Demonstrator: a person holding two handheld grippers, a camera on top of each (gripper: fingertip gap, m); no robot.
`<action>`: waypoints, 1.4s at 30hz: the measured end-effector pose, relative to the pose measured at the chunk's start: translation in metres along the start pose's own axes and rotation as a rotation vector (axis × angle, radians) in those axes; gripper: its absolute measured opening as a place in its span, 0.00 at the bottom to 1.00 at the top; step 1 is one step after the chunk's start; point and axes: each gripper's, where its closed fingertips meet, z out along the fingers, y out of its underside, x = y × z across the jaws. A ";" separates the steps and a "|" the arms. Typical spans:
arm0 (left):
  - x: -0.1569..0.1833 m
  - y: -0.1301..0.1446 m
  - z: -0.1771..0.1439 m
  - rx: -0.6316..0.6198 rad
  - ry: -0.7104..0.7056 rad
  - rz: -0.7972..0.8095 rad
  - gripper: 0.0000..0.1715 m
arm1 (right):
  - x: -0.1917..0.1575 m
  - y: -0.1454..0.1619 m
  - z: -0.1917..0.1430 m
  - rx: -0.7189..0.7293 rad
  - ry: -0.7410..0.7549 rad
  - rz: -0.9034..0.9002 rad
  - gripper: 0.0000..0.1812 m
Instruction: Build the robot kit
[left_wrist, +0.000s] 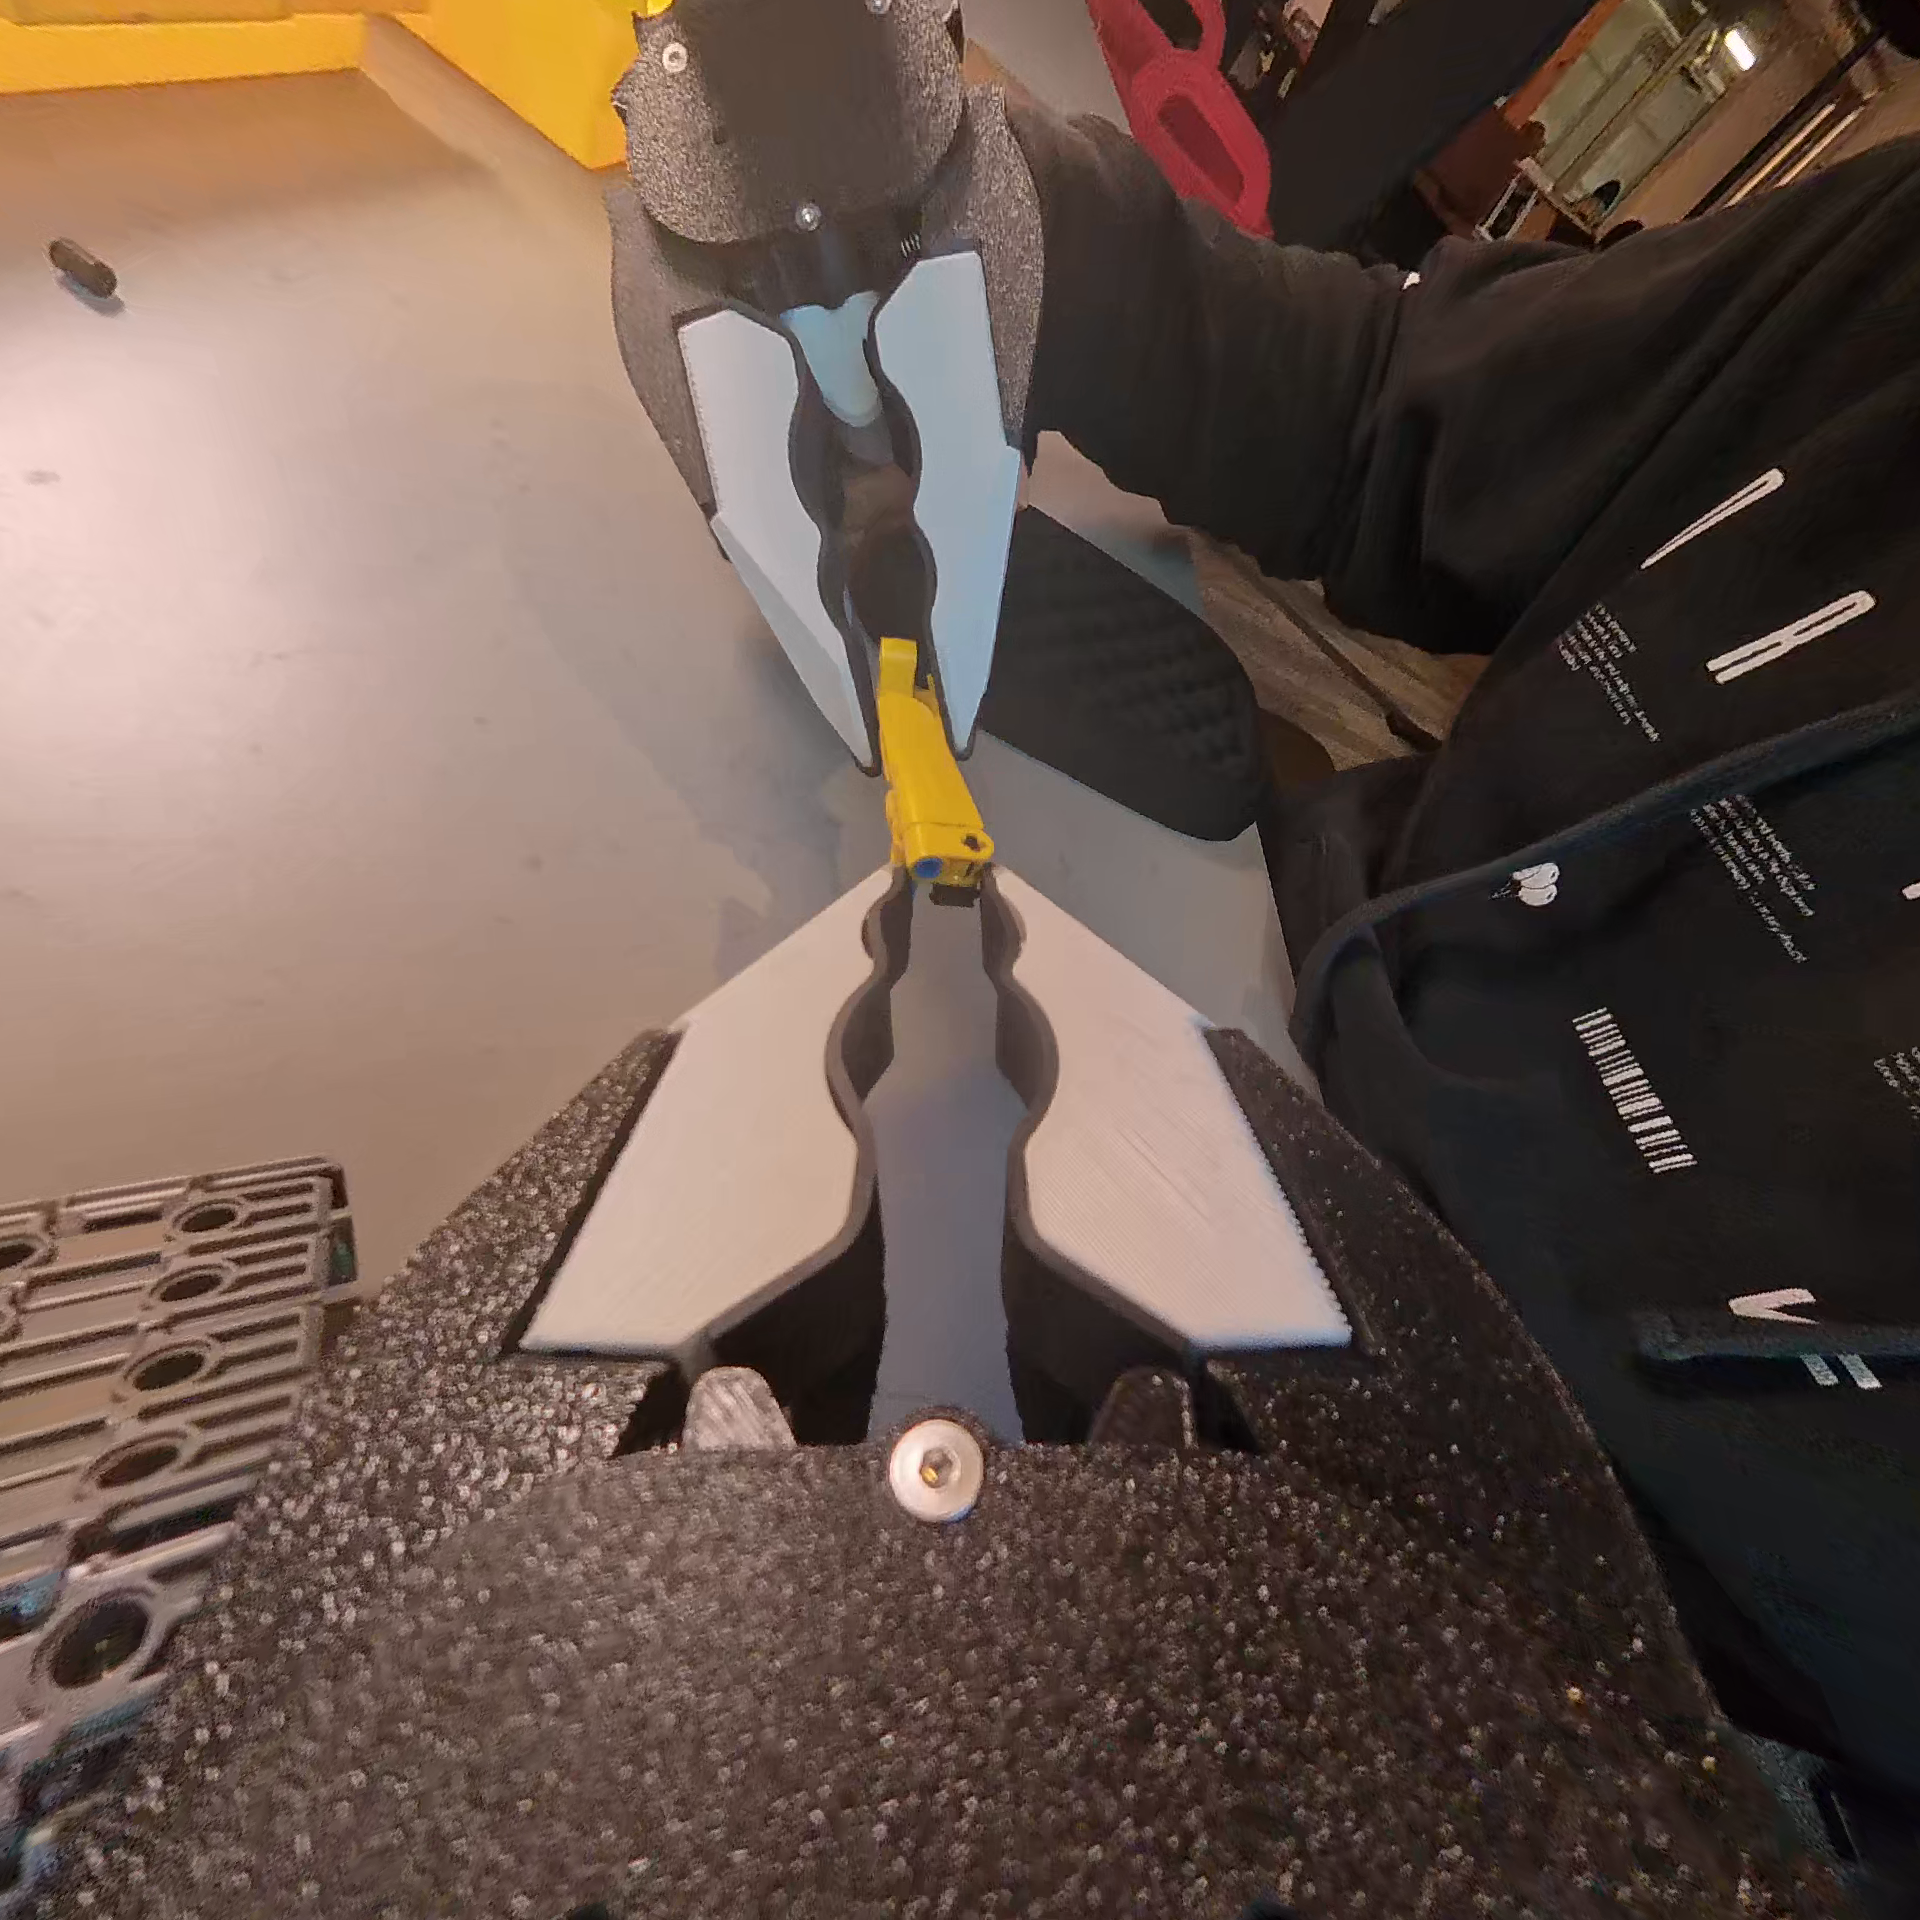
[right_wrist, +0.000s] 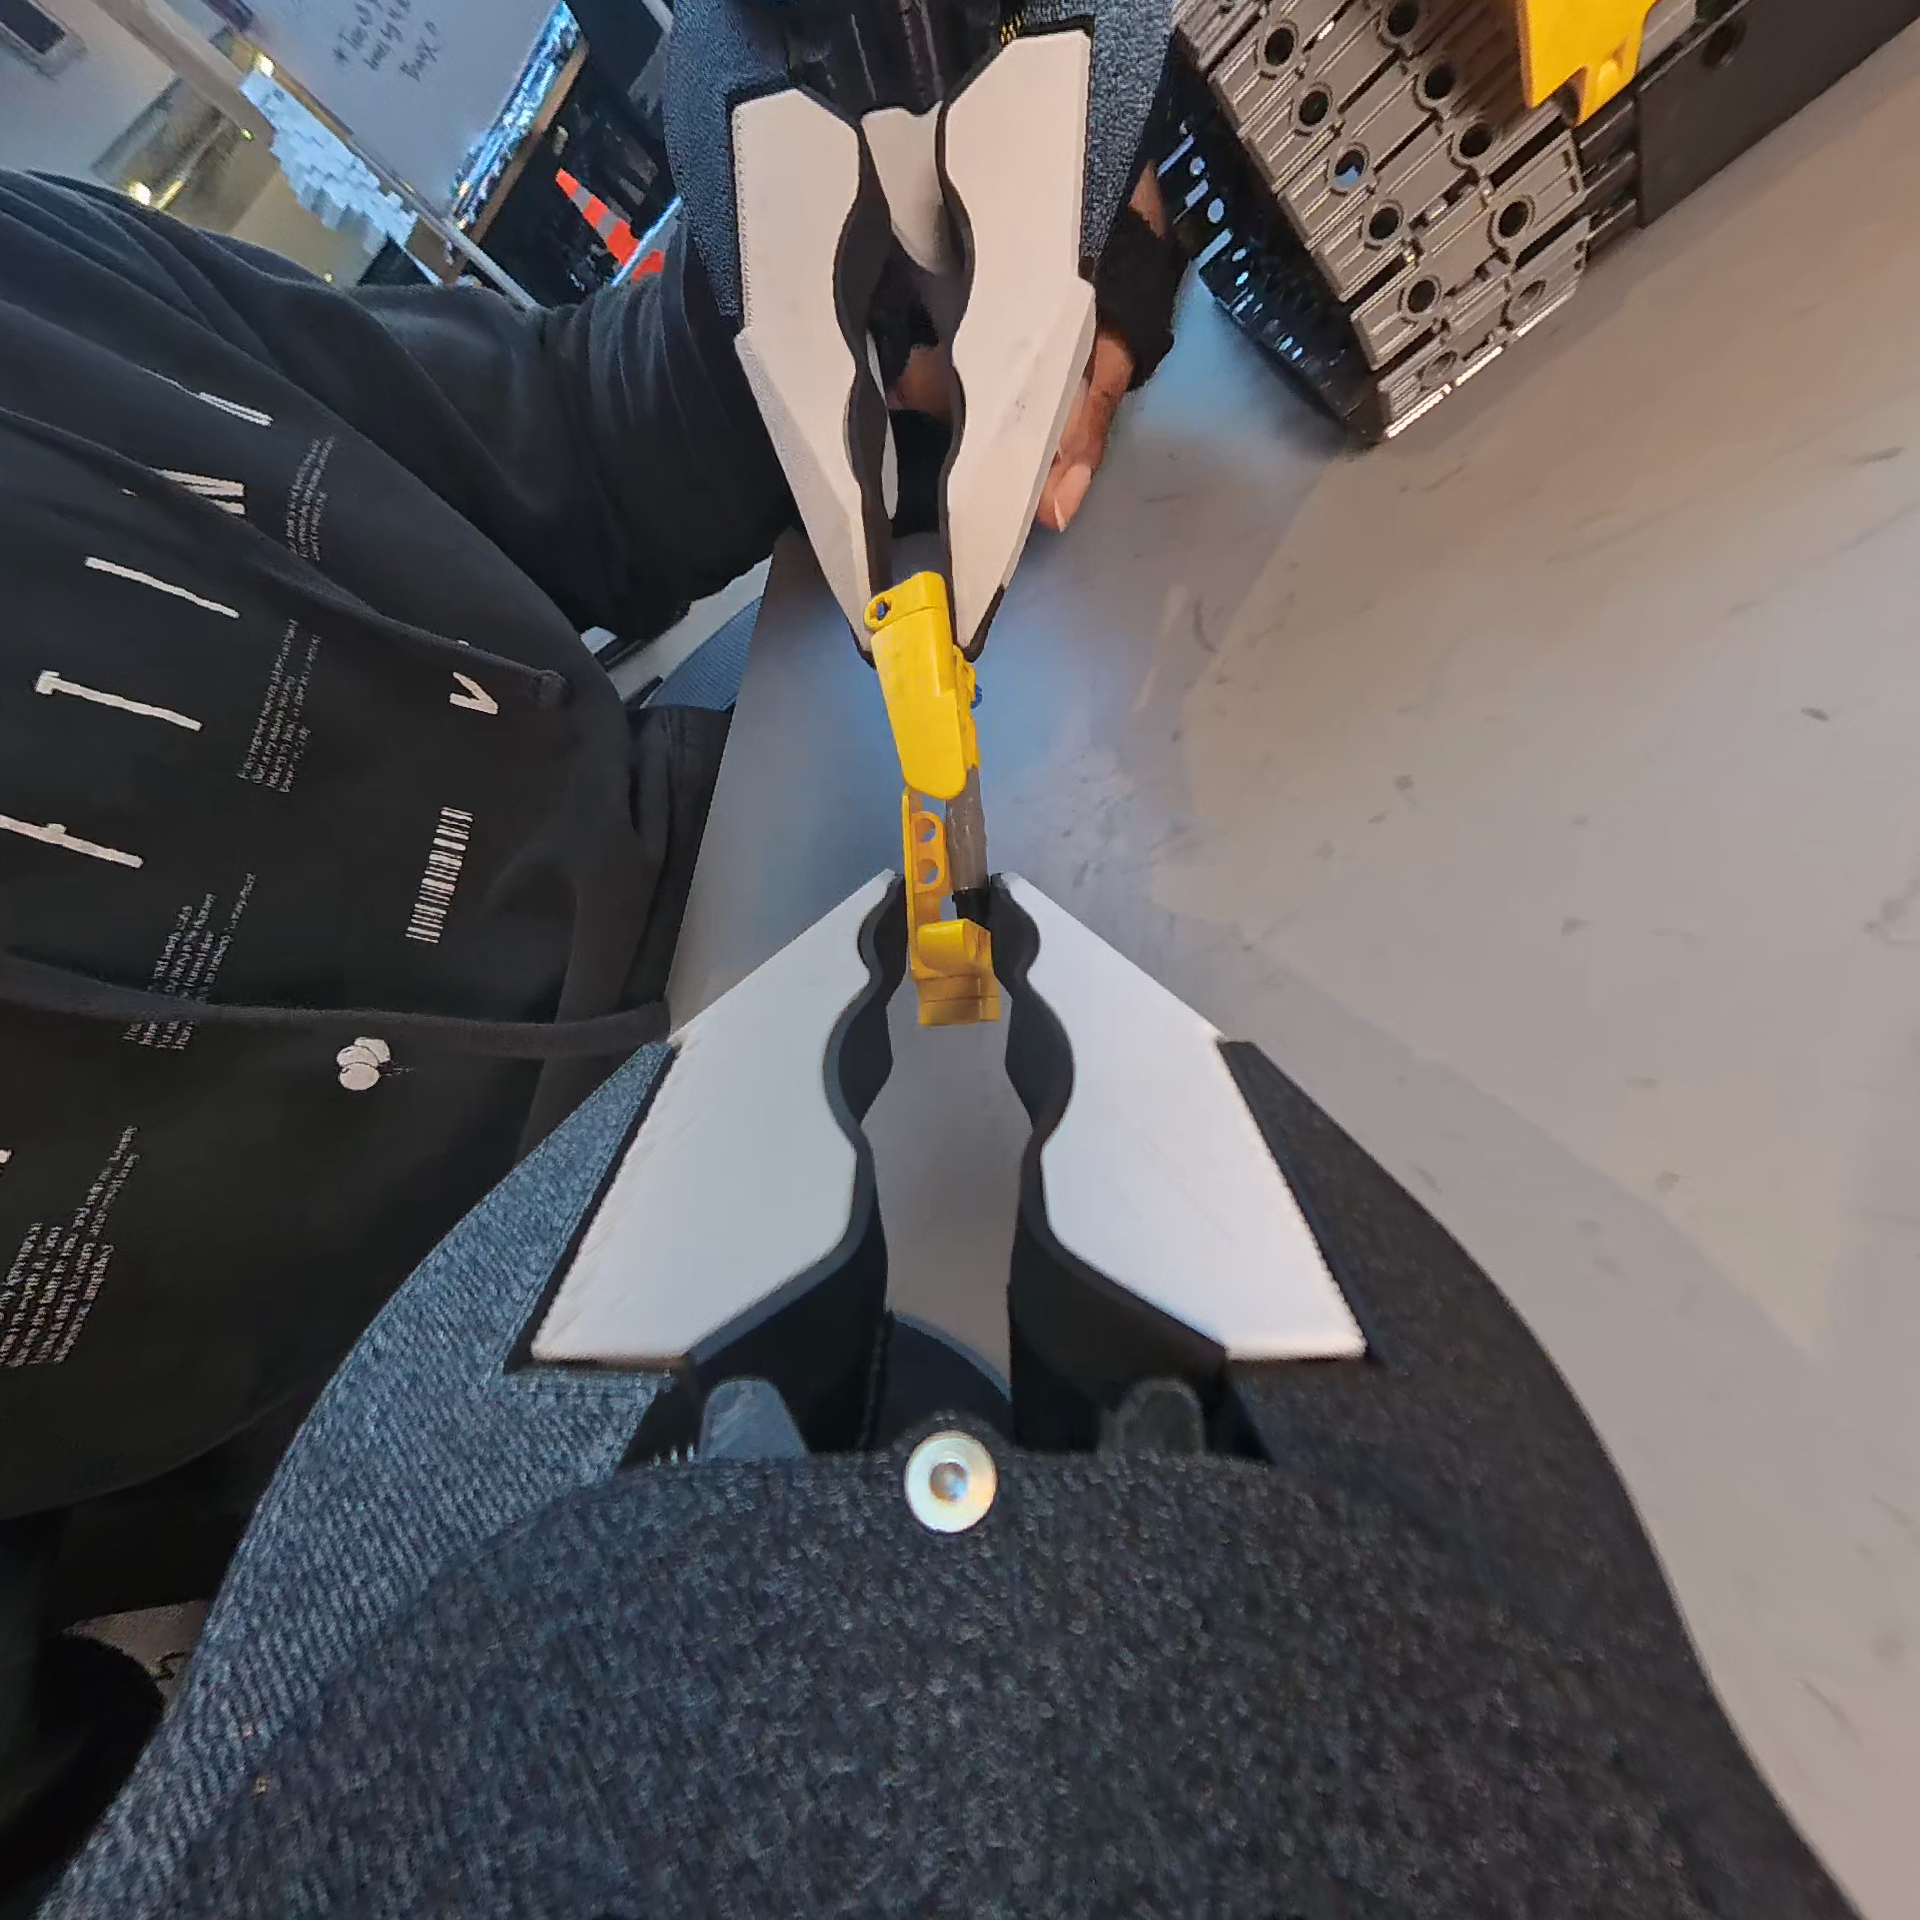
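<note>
A yellow toy-brick assembly (left_wrist: 923, 774) hangs in the air between my two grippers, which face each other tip to tip. It has a yellow housing (right_wrist: 920, 696), a grey rod (right_wrist: 964, 831), a perforated yellow beam (right_wrist: 923, 852) and a yellow end connector (right_wrist: 954, 971). My left gripper (left_wrist: 940, 883) is shut on the housing end, where a blue pin shows. It appears at the top of the right wrist view (right_wrist: 920, 623). My right gripper (right_wrist: 948, 914) is shut on the connector end. It appears at the top of the left wrist view (left_wrist: 914, 727).
A grey table (left_wrist: 312, 675) lies below. Stacked grey-black link parts (left_wrist: 156, 1351) stand on it and also show in the right wrist view (right_wrist: 1403, 208). A yellow block (left_wrist: 499, 62) sits far off. A small black cylinder (left_wrist: 81, 268) lies loose. A person's black sweatshirt (left_wrist: 1610, 831) fills one side. Spacing between my two grippers at the tips: around 5 centimeters. My right gripper's tips are some 20 centimeters from the small black cylinder (left_wrist: 81, 268).
</note>
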 end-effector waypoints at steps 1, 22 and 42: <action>-0.001 0.000 0.001 -0.006 -0.008 0.004 0.07 | 0.001 0.000 0.000 -0.002 0.006 0.003 0.09; -0.019 0.037 0.026 -0.290 -0.166 0.161 0.07 | 0.023 0.032 0.003 -0.285 0.291 -0.187 0.09; -0.016 0.029 0.016 -0.284 -0.409 0.372 0.11 | 0.027 0.035 0.004 -0.339 0.354 -0.184 0.09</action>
